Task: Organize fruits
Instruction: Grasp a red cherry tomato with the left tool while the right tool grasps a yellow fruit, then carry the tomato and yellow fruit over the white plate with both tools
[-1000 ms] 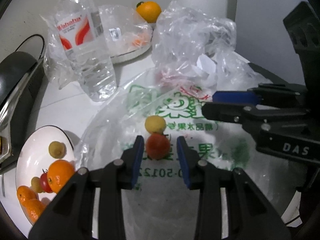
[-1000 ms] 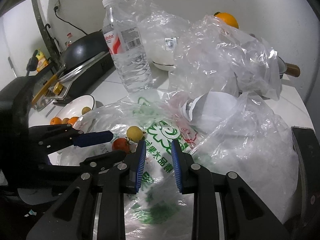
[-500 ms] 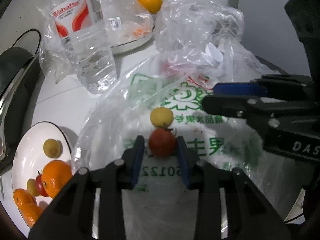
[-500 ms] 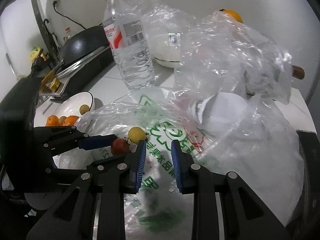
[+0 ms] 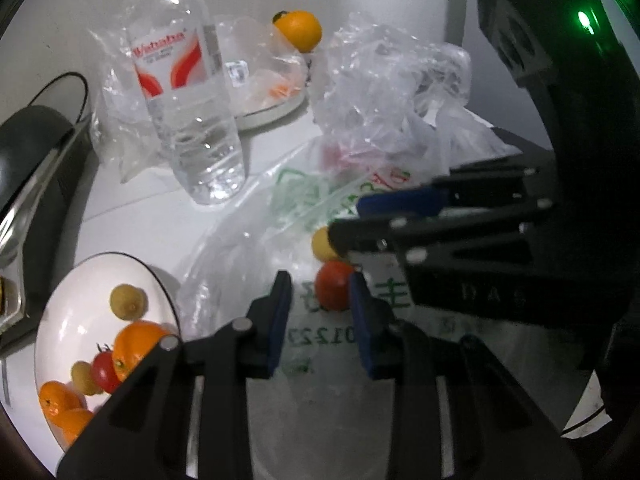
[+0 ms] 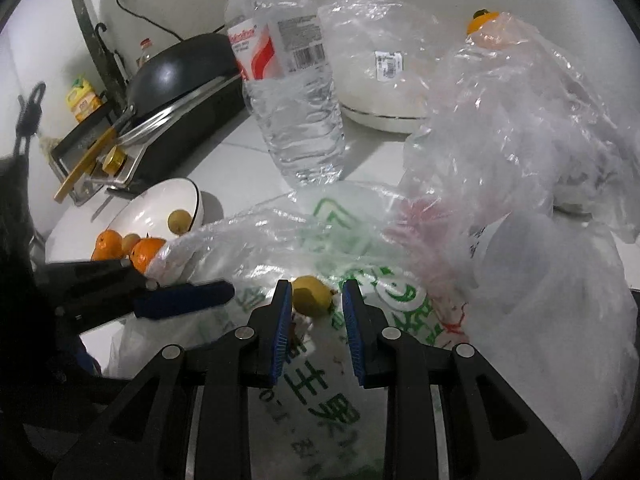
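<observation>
A red tomato (image 5: 333,285) and a small yellow fruit (image 5: 322,243) lie on a printed plastic bag (image 5: 320,336). My left gripper (image 5: 320,292) is open, with the tomato just ahead beside its right finger. My right gripper (image 6: 314,304) is open, with the yellow fruit (image 6: 311,295) between its fingertips; it also shows in the left wrist view (image 5: 400,216), reaching in from the right. A white bowl (image 5: 72,288) at the left holds oranges, a tomato and small yellow fruits. The left gripper shows in the right wrist view (image 6: 184,300).
A water bottle (image 5: 188,92) stands behind the bag. A plate under plastic (image 5: 272,100) with an orange (image 5: 300,30) sits at the back. Crumpled clear bags (image 6: 520,120) pile at the right. A black pan and stove (image 6: 176,80) stand at the left.
My right gripper has moved left and forward until its fingers straddle the yellow fruit. My left gripper has shifted left, so the tomato now lies near its right finger rather than centred.
</observation>
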Demonstrator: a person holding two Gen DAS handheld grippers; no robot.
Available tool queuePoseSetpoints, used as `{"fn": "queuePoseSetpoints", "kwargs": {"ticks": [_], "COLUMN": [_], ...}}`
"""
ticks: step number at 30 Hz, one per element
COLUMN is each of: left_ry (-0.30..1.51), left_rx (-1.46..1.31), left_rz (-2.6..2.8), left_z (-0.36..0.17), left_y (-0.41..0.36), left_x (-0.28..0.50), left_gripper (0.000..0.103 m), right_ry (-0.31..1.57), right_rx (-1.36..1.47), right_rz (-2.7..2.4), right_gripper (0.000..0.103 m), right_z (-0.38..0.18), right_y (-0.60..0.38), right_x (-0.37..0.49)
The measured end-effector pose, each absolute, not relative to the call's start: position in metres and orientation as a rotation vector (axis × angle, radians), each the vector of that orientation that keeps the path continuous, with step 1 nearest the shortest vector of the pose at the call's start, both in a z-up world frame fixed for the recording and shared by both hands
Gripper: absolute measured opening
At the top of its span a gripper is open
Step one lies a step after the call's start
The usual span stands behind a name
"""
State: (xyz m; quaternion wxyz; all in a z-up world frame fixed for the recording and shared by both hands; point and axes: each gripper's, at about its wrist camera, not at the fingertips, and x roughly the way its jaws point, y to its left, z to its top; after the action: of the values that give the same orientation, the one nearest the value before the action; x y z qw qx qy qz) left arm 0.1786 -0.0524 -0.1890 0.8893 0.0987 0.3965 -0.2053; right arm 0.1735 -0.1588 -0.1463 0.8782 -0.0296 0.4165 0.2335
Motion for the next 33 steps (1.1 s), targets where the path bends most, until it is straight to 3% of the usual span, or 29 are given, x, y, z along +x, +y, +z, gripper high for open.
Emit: {"fn": "queuePoseSetpoints", "kwargs": {"ticks": [12,15,33], "left_ry": [0.895,0.882,0.781], "left_rx": [0.242,0.24,0.212], "left_rz": [-0.441,-0.445,-0.377], "left_z": [-0.207,-0.206,-0.174], "left_y": [-0.068,-0.065,-0.037], "left_x": [0.193,0.191,0.162], "left_gripper": [0.034,0.029,0.028], "right_ry": [0.867,0.872,0.902], "right_rx": [-0.053,-0.056,-0.121], "right_rz": [0.46,0.472,0.501], "right_gripper": [0.028,0.028,0.028], "right_z": [-0.144,-0.146,-0.157], "right_y": [-0.172,-0.169,-0.146], "right_x": [0.171,0.172,0.178]}}
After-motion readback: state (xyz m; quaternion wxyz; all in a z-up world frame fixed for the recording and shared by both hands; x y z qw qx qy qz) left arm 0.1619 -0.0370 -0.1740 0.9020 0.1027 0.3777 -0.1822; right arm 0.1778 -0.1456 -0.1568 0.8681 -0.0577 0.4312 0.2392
